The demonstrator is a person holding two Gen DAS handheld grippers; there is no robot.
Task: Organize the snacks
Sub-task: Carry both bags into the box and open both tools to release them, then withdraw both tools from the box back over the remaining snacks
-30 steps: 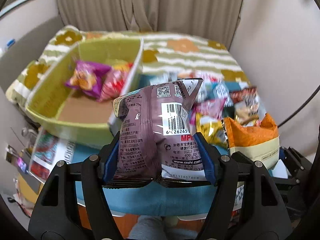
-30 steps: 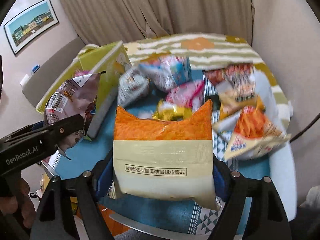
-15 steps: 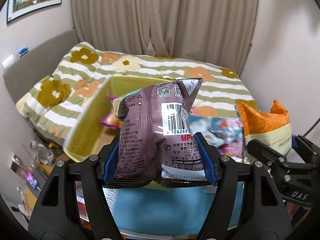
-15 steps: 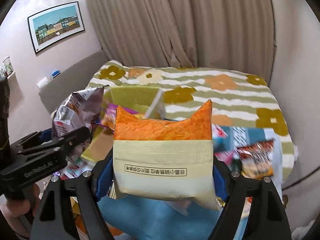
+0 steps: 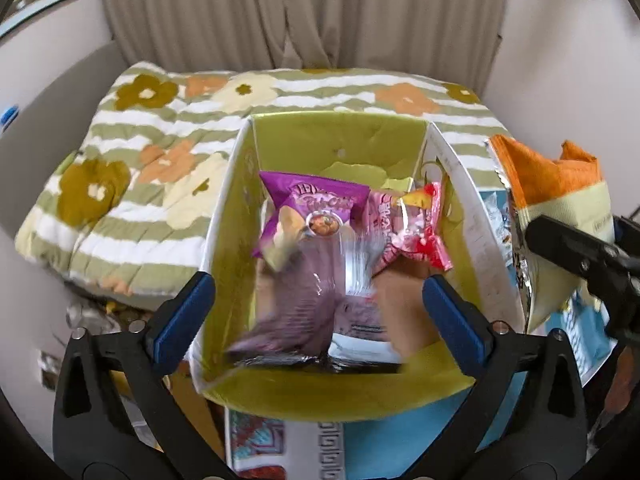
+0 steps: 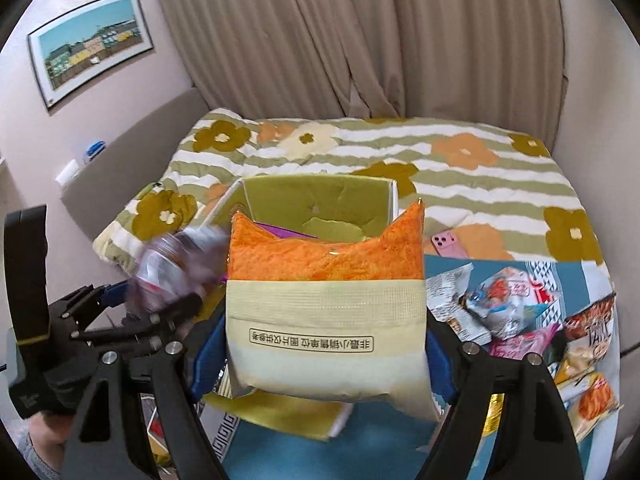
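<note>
My left gripper [image 5: 316, 286] hangs over the open green box [image 5: 336, 148], its jaws opening wide. A mauve snack bag [image 5: 308, 304] lies blurred between the blue pads, free of both, dropping into the box. A purple bag [image 5: 316, 208] and a pink bag [image 5: 408, 232] lie further back inside. My right gripper [image 6: 324, 344] is shut on an orange and cream bag [image 6: 324, 300], held upright just right of the box [image 6: 320, 200]. From the right wrist view the left gripper [image 6: 132, 308] shows at the left with the mauve bag [image 6: 176, 264] blurred above it.
The box stands on a blue cloth at the foot of a bed with a flowered, striped quilt [image 6: 460, 176]. Several loose snack bags [image 6: 508, 308] lie on the cloth to the right. A pink phone [image 6: 448, 244] rests on the quilt. Curtains hang behind.
Both grippers moved from the snack pile to the green box. The left jaws went from gripping the mauve bag to wide apart, and the bag has left them. The right grip is unchanged.
</note>
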